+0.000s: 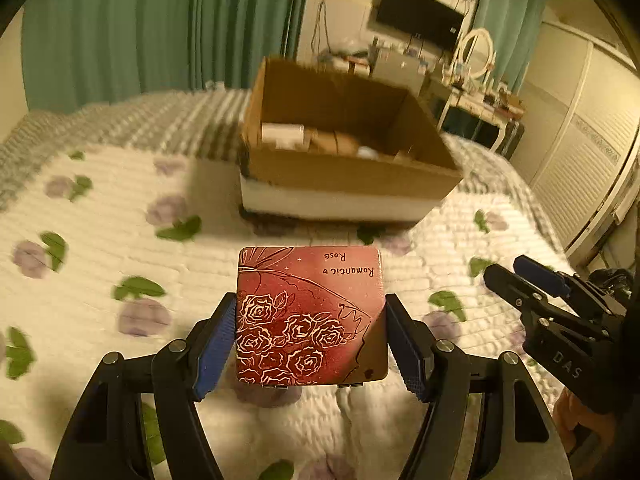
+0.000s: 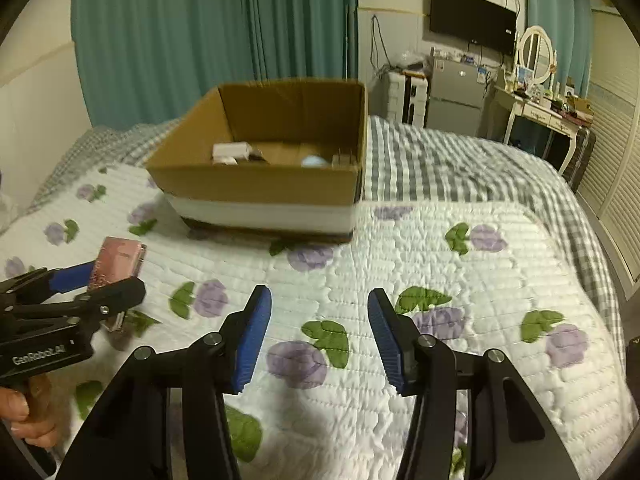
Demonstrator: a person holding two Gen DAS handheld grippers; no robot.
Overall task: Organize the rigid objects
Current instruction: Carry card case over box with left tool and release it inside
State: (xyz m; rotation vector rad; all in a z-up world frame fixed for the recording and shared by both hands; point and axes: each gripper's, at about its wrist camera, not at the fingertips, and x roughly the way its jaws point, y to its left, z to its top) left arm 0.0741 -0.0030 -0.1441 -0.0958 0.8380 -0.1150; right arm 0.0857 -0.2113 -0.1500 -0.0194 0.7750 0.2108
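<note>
Red tin (image 1: 312, 316), one, clamped between the left gripper's (image 1: 310, 340) two blue pads, lower centre, above the quilt (image 1: 100, 240). One cardboard box (image 1: 344, 152) upper centre, a few small items inside. Right gripper (image 2: 319, 336) empty, jaws apart.

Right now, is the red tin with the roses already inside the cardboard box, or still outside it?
Outside. The red tin is gripped between the left gripper pads, above the quilt, in front of the cardboard box.
</note>
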